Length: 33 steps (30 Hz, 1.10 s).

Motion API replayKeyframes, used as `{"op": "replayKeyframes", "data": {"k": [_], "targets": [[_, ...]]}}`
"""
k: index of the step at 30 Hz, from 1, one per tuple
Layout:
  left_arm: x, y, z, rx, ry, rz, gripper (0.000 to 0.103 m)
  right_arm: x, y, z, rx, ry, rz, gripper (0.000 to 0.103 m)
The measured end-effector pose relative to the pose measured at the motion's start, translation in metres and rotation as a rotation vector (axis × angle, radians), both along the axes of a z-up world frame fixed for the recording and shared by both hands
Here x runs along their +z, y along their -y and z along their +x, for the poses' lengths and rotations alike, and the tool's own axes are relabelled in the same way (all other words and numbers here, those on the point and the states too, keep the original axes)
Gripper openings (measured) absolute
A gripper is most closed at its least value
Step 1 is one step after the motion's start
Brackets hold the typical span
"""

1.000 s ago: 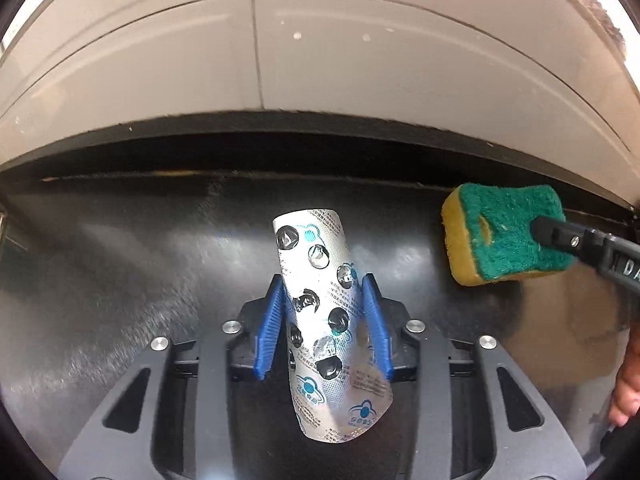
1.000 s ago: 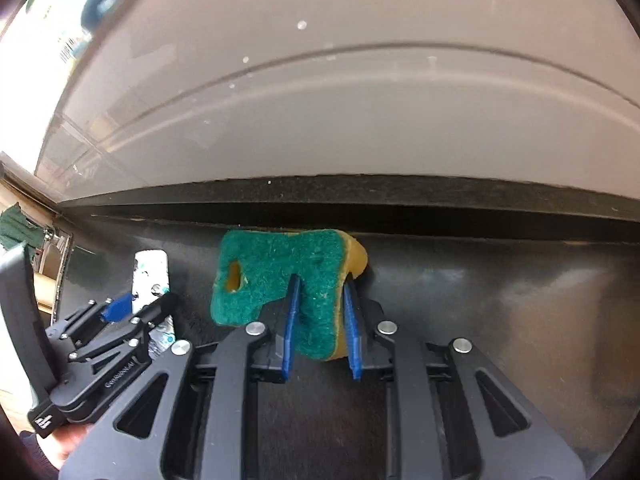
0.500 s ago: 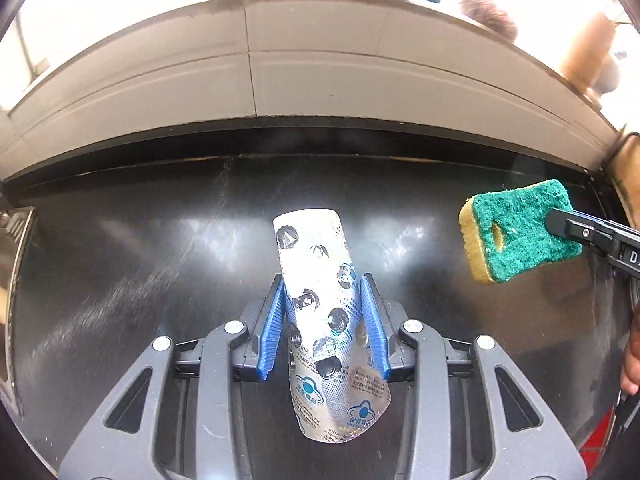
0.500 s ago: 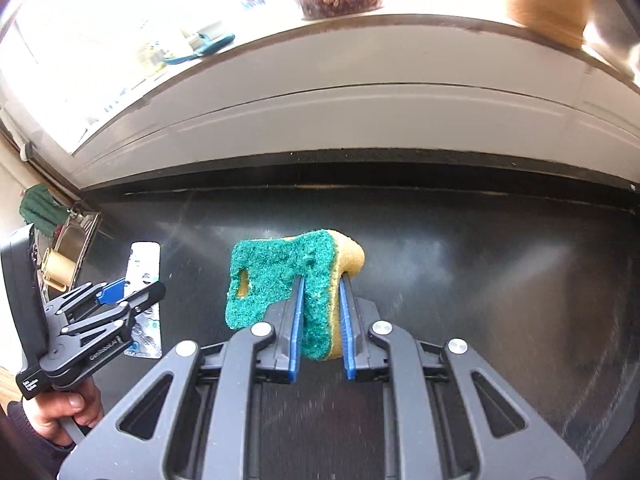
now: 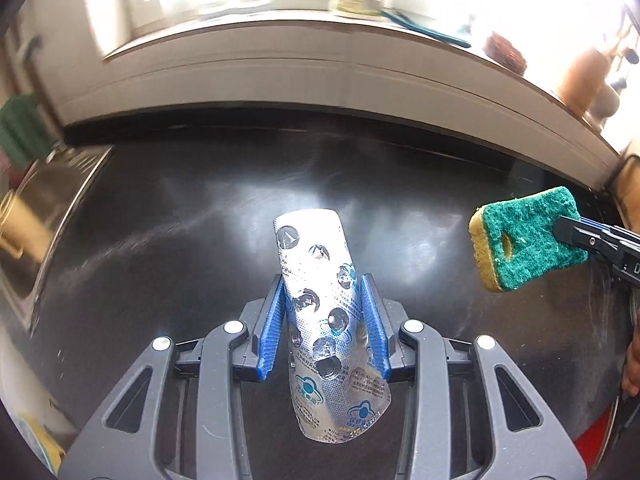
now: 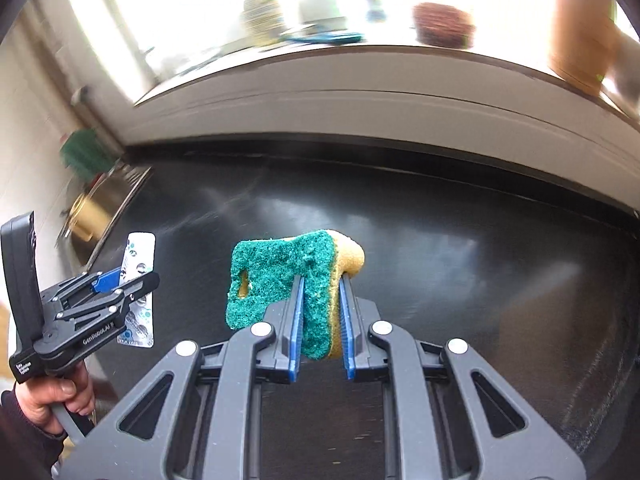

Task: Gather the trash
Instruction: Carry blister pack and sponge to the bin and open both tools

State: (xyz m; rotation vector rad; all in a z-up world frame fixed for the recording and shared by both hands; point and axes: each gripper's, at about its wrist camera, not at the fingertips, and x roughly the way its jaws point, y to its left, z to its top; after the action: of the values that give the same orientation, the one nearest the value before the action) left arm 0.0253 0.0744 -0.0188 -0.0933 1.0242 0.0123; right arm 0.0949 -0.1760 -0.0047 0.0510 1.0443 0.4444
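Note:
My left gripper (image 5: 325, 280) is shut on a silver pill blister pack (image 5: 320, 280) with popped cells, held upright above the black countertop (image 5: 180, 248). My right gripper (image 6: 322, 282) is shut on a green and yellow sponge (image 6: 280, 276), also lifted off the counter. The sponge shows at the right of the left wrist view (image 5: 524, 240), pinched by the right gripper. The left gripper with the blister pack (image 6: 138, 256) shows at the left of the right wrist view.
A pale wall ledge (image 5: 320, 84) runs along the back of the counter, with blurred jars and a brown scrubber (image 6: 440, 26) on it. A steel sink (image 5: 44, 216) lies at the left. A green cloth (image 6: 82, 152) hangs by it.
Both grippers have risen and pulled back from the wall with their loads. More of the counter, the sink and the ledge items have come into view.

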Motion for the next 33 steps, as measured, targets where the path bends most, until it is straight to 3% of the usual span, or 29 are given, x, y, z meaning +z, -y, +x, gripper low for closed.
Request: {"op": "replayKeyframes", "data": {"k": [9,19,26,33], "targets": [[-0.003,-0.106,-0.117,0.328,-0.029,0.051,0.037,0.011,-0.140,-0.049,0.367,-0.003,0.022,0.017],[-0.039,-0.202,-0.278,0.738,-0.136,0.026,0.038,-0.009,-0.336,-0.171,0.907,-0.054,-0.013,0.017],[-0.080,-0.247,-0.343,0.879,-0.163,-0.028,0.039,-0.045,-0.426,-0.253,1.148,-0.031,-0.117,0.017],[-0.134,-0.291,-0.357,0.916,-0.158,-0.084,0.040,-0.093,-0.488,-0.298,1.261,0.014,-0.244,0.017]]}}
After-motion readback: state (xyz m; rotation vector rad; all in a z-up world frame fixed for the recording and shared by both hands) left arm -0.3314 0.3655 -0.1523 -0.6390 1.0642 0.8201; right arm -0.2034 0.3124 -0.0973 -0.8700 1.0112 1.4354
